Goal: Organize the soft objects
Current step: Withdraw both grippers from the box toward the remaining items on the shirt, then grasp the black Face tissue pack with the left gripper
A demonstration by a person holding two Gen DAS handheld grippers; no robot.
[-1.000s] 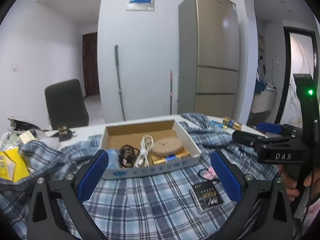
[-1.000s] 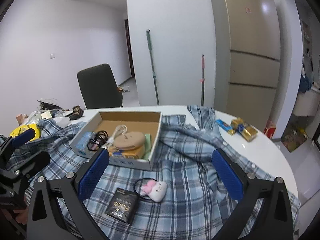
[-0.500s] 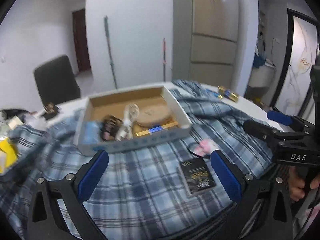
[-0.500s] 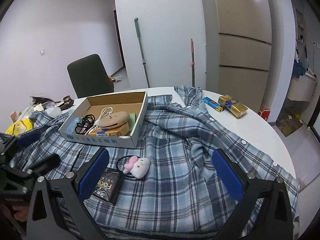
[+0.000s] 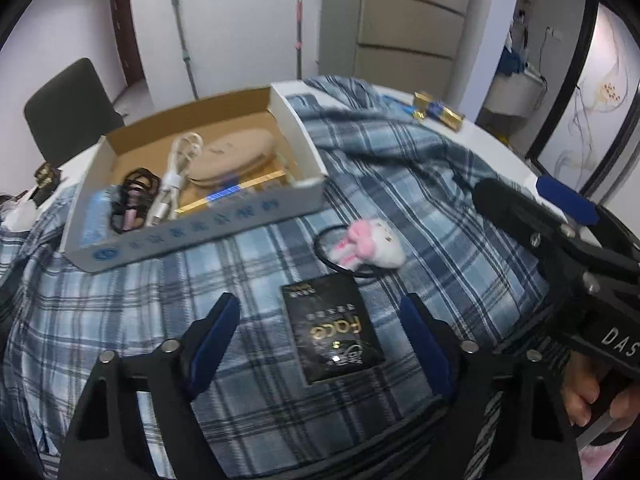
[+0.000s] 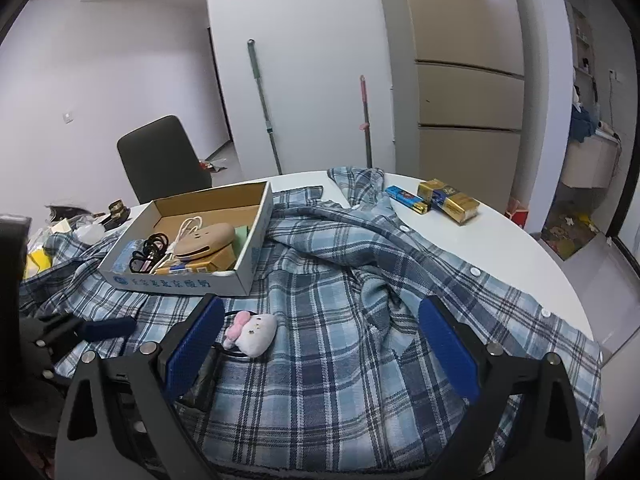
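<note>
A blue plaid shirt (image 5: 400, 168) (image 6: 340, 288) lies spread over the round table. On it rest a white plush kitty with a pink bow (image 5: 372, 240) (image 6: 254, 332), tied to a black hair band, and a flat black packet (image 5: 332, 332). My left gripper (image 5: 320, 320) points down at the packet; its jaws are closing, the packet lies between them and the pads stand clear of it. My right gripper (image 6: 320, 340) hovers over the shirt with its jaws closing slightly. The plush lies just inside its left finger, untouched.
A shallow cardboard box (image 5: 200, 236) (image 6: 172, 282) on the shirt holds cables, hair bands and a tan pouch. Gold packs (image 6: 448, 200) and a blue pack (image 6: 404, 196) lie on the bare white table (image 6: 520, 256). A dark chair (image 6: 160, 160) stands behind; clutter lies far left.
My left gripper has tipped down and moved in over the black packet, and its jaws have narrowed. The right gripper has sunk a little over the shirt.
</note>
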